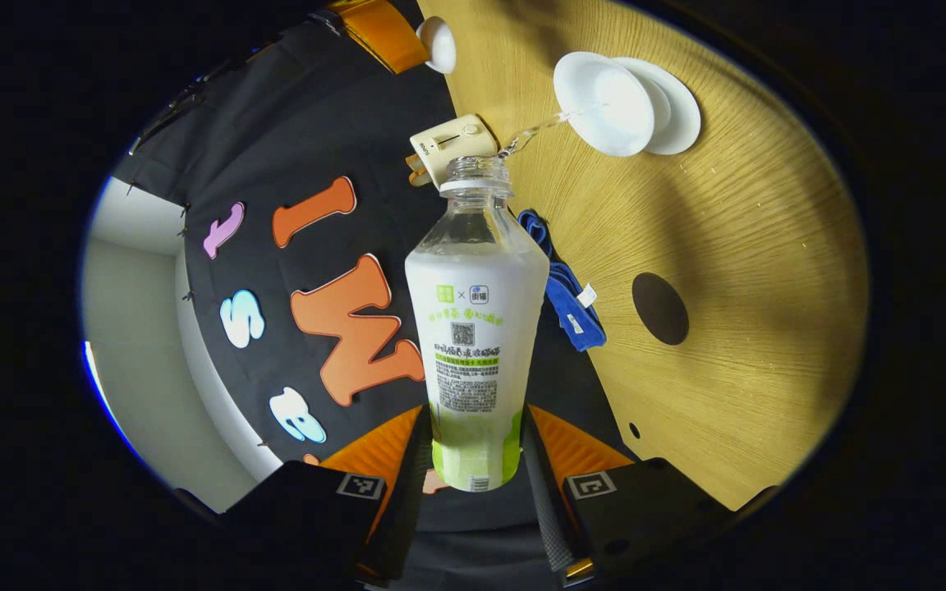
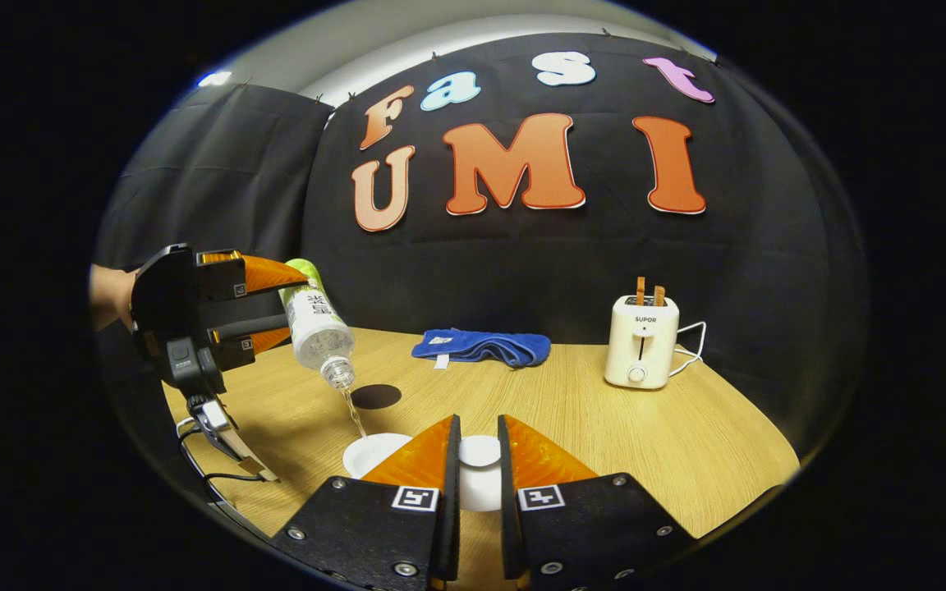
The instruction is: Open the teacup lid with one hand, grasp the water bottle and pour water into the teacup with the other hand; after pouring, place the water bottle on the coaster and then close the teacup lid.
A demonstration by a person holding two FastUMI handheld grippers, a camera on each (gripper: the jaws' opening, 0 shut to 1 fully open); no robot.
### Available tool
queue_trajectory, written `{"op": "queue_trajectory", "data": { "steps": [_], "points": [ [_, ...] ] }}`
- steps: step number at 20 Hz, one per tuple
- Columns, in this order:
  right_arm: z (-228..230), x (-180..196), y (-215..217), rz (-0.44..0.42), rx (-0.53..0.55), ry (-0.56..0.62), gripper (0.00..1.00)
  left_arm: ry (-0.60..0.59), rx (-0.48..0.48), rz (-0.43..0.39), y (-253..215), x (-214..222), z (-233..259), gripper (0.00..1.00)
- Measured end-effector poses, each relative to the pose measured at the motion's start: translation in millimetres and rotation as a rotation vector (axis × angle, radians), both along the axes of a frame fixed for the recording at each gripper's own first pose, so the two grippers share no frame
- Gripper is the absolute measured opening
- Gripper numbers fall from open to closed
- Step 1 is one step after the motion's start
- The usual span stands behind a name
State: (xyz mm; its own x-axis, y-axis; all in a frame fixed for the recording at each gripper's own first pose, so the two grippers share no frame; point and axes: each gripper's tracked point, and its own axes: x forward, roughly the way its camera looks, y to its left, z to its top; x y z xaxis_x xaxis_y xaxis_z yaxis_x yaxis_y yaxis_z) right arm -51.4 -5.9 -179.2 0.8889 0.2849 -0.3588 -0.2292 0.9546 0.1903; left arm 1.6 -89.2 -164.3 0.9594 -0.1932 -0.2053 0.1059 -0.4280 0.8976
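Pouring underway, judged from the stream leaving the bottle neck.

L to R in right gripper view: left gripper (image 2: pixel 264 305) at far left, jaws clamped on base end of water bottle (image 2: pixel 314 326), bottle tipped mouth-down twd table (image 2: pixel 645 427). Thin water stream falling into teacup (image 2: pixel 374 453), which sits just left of own fingers. Dark round coaster (image 2: pixel 375 396) beyond cup, apart from it. Right gripper (image 2: pixel 478 464) low centre, jaws narrow, pinched on white teacup lid (image 2: pixel 479 451). Blue cloth (image 2: pixel 481 345) and toaster (image 2: pixel 642 341) further right, well clear.

Left gripper view confirms: both fingers pressing on bottle (image 1: pixel 476 328) near base; teacup (image 1: pixel 604 103) on saucer (image 1: pixel 678 107).

Handling, est.:
- Bottle: thin plastic, part-full, lightening as it empties; likely flexes under squeeze, smooth label prob. slippery. Hold at stiffer base looks sound.
- Lid and cup: ceramic by look, rigid, chip-prone. Lid best taken by knob; set down gently.
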Motion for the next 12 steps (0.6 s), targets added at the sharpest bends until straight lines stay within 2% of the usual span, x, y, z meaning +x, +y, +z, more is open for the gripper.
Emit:
{"op": "queue_trajectory", "data": {
  "steps": [12],
  "points": [
    [1,-10,0,0.009,-0.024,-0.013,0.21,0.002,0.078,-0.050,-13,-8,-17,0.65]
  ]
}}
